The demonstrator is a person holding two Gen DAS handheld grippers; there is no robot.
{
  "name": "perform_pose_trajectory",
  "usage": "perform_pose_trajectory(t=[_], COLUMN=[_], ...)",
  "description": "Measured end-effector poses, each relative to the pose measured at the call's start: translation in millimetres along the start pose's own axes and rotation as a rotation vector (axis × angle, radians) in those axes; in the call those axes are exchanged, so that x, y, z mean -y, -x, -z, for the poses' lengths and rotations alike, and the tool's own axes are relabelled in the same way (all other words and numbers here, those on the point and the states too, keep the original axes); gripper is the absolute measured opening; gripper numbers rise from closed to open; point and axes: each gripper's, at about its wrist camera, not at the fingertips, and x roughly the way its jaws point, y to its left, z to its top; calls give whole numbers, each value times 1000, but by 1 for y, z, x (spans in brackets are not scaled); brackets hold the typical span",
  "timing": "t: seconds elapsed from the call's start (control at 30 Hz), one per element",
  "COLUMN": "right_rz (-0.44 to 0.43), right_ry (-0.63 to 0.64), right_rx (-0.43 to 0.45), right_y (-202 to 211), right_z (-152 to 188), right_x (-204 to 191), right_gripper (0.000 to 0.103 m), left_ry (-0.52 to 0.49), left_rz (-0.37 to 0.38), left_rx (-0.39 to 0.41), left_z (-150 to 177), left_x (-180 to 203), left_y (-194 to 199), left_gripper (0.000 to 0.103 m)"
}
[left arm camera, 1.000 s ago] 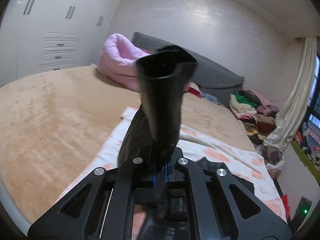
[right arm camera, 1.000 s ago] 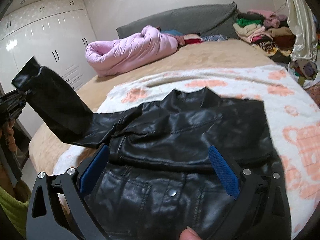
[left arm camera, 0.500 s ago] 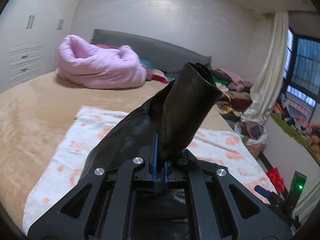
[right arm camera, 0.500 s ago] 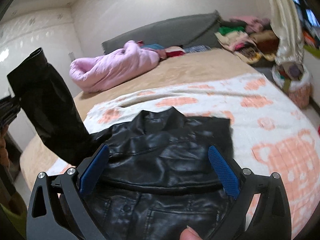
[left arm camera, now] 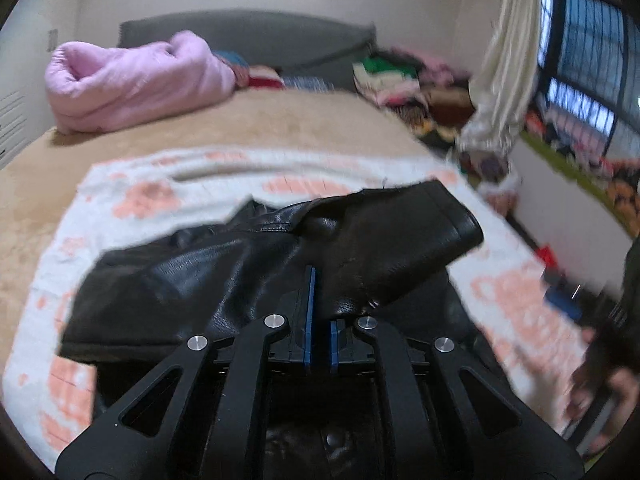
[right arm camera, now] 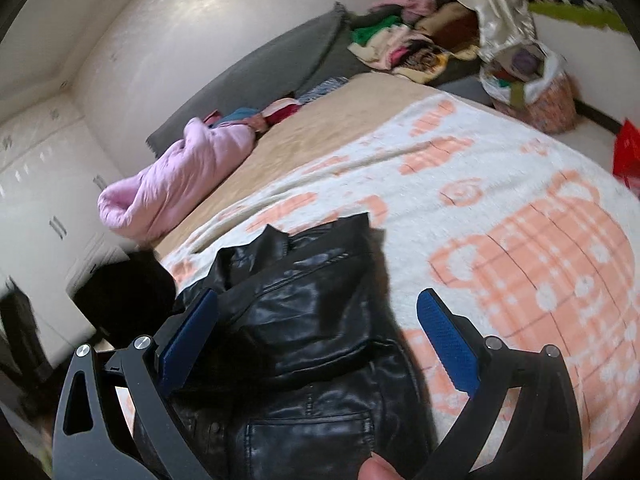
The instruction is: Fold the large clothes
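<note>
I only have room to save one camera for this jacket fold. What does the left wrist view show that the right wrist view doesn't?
Only the left wrist view shows the left claw shut on the jacket sleeve, plus the window. Only the right wrist view shows the right claw open above the jacket, and a white wardrobe. Both show the black jacket, patterned blanket and pink quilt.

Home bedroom: bed, wardrobe

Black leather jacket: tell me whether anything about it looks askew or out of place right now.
The black leather jacket lies on the white-and-orange patterned blanket, but one sleeve is pinched in the shut left tongs and crosses its body, only partly folded. No damage shows.
</note>
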Motion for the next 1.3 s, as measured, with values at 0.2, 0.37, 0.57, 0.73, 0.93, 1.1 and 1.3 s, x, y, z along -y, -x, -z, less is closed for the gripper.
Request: perform_pose_trajectory(t=[0.2,0.37,0.57,0.73,0.93,1.1,1.3], right_rz=[-5,-76,-206,-296,-298,-312,-366], right_ry=[-27,-24,-38,-46,-41,9,260], right_rx=[-55,-130,-258,-352,-415,-364,-174], right_y=[-10,-28,-56,-78,-107,-111,-59], right_z=[3,12,28,41,50,45,3], right_x=[7,0,-13,-31,-47,-66,-118], right_gripper=[99,99,96,75,59,4,1], left_ry=[-129,-238,-282,-285,-202,-85,66], left_rz=[-39,-105,-86,-20,-7,-63,-179], left_rx=[-117,-170,-186,-175,-136,-70,5], left_z=[45,70,90,93,84,67,48], left_x=[21,28,31,29,-7,-64,-137], left_y=[-41,-56,-52,-33,-1,29,59], left_gripper=[7,36,75,82,88,92,93])
